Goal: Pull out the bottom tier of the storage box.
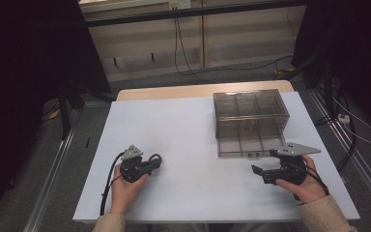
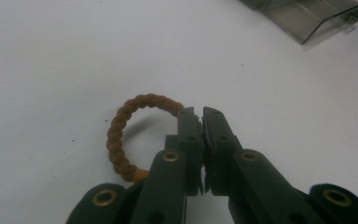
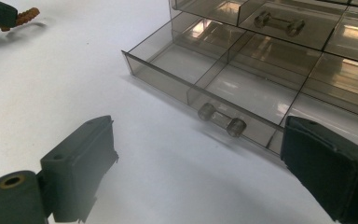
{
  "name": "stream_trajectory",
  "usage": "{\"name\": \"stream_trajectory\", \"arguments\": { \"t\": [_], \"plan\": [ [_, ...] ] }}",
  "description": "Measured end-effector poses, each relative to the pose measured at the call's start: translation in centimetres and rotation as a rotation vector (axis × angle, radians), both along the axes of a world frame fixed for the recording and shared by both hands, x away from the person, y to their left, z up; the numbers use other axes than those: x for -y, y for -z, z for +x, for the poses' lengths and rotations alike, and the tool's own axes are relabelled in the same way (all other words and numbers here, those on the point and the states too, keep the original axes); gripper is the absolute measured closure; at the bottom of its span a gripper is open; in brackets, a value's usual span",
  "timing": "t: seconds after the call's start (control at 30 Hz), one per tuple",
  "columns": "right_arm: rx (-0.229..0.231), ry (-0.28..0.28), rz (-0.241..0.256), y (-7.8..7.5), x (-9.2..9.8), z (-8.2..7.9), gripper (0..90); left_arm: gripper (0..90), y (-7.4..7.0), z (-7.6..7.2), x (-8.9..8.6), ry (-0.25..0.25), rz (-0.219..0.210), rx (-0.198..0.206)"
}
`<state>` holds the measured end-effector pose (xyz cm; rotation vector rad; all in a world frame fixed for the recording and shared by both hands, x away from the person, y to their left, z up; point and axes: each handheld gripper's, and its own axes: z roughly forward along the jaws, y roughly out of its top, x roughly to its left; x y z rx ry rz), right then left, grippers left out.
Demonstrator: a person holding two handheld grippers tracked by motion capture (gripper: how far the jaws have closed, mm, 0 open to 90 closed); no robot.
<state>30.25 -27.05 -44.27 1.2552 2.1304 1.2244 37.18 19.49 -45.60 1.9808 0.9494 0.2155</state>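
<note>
A brown braided ring [image 2: 119,133] hangs from my left gripper [image 2: 201,116], whose jaws are shut on its right side, just above the white table. In the high view that gripper [image 1: 155,163] is at the front left with the ring [image 1: 156,156] at its tip. A smoky clear drawer box [image 1: 250,113] stands at the back right, its bottom drawer [image 1: 244,145] pulled out. My right gripper [image 1: 264,162] is held open just in front of that drawer. In its own view, the drawer's handle [image 3: 221,120] lies ahead between its spread jaws [image 3: 200,154]. The drawer's compartments [image 3: 249,91] look empty.
The white table [image 1: 193,135] has bare room between the two grippers and left of the box. An upper drawer with its own handle [image 3: 279,23] is shut. Cables and dark stands lie on the floor beyond the table.
</note>
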Motion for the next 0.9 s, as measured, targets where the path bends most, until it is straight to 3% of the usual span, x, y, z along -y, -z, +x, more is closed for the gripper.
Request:
{"name": "stream_trajectory", "arguments": {
  "t": [0.17,0.4,0.9],
  "plan": [
    [0.001,-0.002,-0.002,0.0,0.0,0.0,9.9,87.0,-0.7,-0.5,0.9,0.033,-0.035,0.008],
    [0.003,-0.006,-0.004,-0.1,-0.1,0.0,9.9,87.0,-1.4,-1.1,2.8,0.098,-0.053,0.011],
    [0.0,-0.014,-0.01,0.0,-0.4,-0.1,9.9,86.9,-1.2,-3.8,9.4,0.37,-0.039,-0.022]
  ]
}}
